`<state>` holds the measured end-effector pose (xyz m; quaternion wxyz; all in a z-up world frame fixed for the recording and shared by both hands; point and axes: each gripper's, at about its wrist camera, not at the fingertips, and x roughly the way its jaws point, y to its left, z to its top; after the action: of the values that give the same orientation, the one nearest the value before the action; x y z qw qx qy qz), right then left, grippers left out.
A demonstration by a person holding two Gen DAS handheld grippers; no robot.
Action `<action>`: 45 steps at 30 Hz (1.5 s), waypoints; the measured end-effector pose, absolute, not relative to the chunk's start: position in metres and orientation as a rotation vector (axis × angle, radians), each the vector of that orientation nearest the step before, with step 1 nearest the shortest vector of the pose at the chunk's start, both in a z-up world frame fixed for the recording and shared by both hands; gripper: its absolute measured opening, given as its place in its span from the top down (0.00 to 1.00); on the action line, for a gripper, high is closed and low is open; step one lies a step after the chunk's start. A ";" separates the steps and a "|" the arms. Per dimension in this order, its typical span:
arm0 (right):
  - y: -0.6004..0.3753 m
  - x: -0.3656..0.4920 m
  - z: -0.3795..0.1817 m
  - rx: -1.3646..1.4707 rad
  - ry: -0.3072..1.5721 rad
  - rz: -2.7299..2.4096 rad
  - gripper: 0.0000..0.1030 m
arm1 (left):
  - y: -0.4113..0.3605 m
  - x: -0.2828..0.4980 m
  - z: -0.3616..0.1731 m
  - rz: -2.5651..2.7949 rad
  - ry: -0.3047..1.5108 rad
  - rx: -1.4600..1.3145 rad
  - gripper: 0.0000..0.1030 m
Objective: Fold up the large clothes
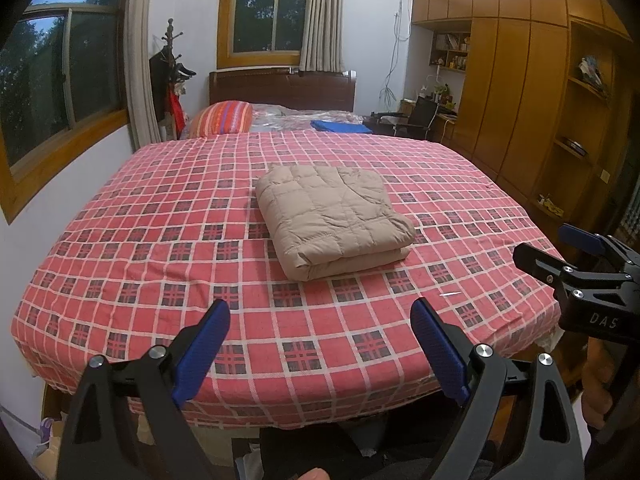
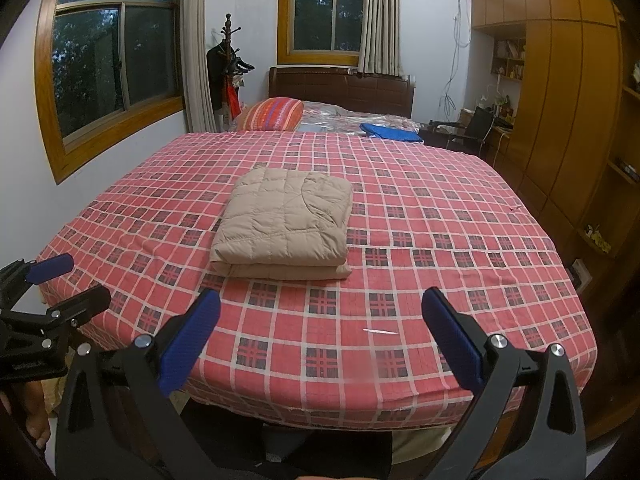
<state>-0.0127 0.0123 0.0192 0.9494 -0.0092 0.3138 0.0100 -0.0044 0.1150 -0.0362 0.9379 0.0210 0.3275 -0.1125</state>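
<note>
A beige quilted jacket (image 1: 332,216) (image 2: 282,224) lies folded into a thick rectangle in the middle of the red checked bedspread (image 1: 140,240) (image 2: 460,220). My left gripper (image 1: 320,320) hangs open over the bed's near edge, well short of the jacket, with nothing between its blue pads. My right gripper (image 2: 320,312) is open too, held back over the near edge, empty. Each gripper shows at the side of the other's view: the right one (image 1: 560,252) at the right edge, the left one (image 2: 60,280) at the left edge.
A striped pillow (image 1: 224,118), a clear plastic sheet and a folded blue cloth (image 1: 340,126) lie near the headboard. Wooden wardrobes and shelves (image 2: 572,120) line the right wall; windows and a coat rack (image 2: 228,64) stand on the left. A small white scrap (image 2: 380,332) lies near the bed's front.
</note>
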 end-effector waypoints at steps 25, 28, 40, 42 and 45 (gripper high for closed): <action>0.011 -0.010 0.022 -0.021 0.633 0.024 0.03 | 0.115 -0.003 -0.032 -0.229 0.662 0.041 0.11; 0.012 -0.010 0.022 -0.021 0.634 0.024 0.03 | 0.116 -0.003 -0.033 -0.229 0.661 0.042 0.11; 0.010 -0.010 0.022 -0.022 0.633 0.025 0.03 | 0.114 -0.004 -0.033 -0.228 0.662 0.042 0.11; 0.010 -0.010 0.022 -0.023 0.633 0.026 0.03 | 0.114 -0.004 -0.033 -0.228 0.662 0.041 0.11; 0.011 -0.010 0.022 -0.022 0.634 0.026 0.03 | 0.114 -0.004 -0.032 -0.227 0.663 0.040 0.11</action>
<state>-0.0103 0.0106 0.0220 0.9500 -0.0106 0.3117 0.0126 -0.0042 0.1142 -0.0325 0.9391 0.0198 0.3245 -0.1110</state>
